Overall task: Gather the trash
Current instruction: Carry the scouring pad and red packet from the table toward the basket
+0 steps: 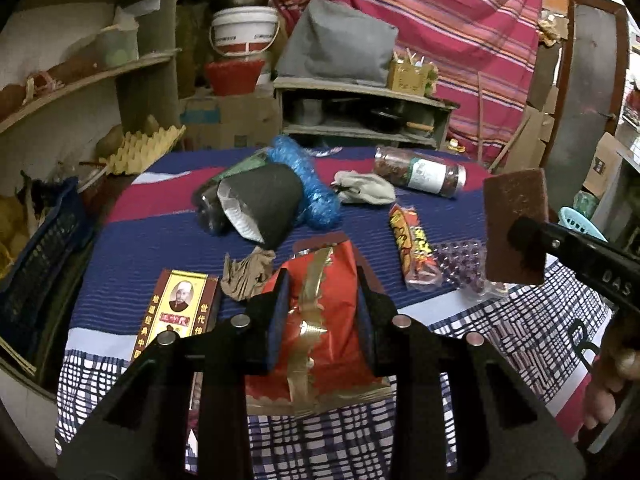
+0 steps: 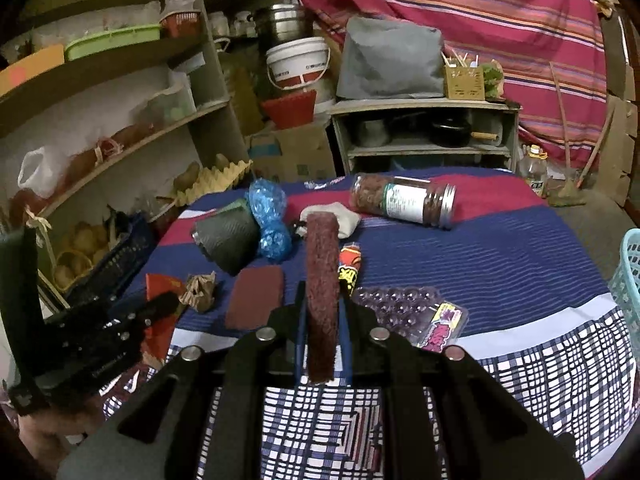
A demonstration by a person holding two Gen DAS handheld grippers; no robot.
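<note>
Left tongs [image 1: 320, 320]: pads closed on both sides of a red paper packet [image 1: 320, 280] with gold trim, which sits lifted clear of the cloth. Packet crumples slightly between the pads, so the grip looks firm enough to carry.

Right tongs [image 2: 323, 332]: closed on a maroon scouring pad [image 2: 322, 288], held edge-on and upright between the fingers. Thin, stiff piece; gripping it across the flat faces keeps it from swinging.

Both pieces of trash are off the table [image 1: 520, 340] and held in the air, one per hand. A pale blue basket [image 2: 628, 280] shows at the right edge of the table, a likely place for the trash, though I cannot confirm that.

Still lying on the striped cloth:
- second maroon pad [image 2: 256, 296], flat
- crumpled brown paper [image 2: 200, 288]
- snack wrapper [image 1: 408, 244]
- clear blister tray [image 2: 396, 304]
- blue plastic bag [image 1: 312, 188]
- dark paper cup [image 1: 260, 208], tipped on its side
- jar [image 2: 404, 200], also on its side

Judgement: early in the task; most litter remains.
</note>
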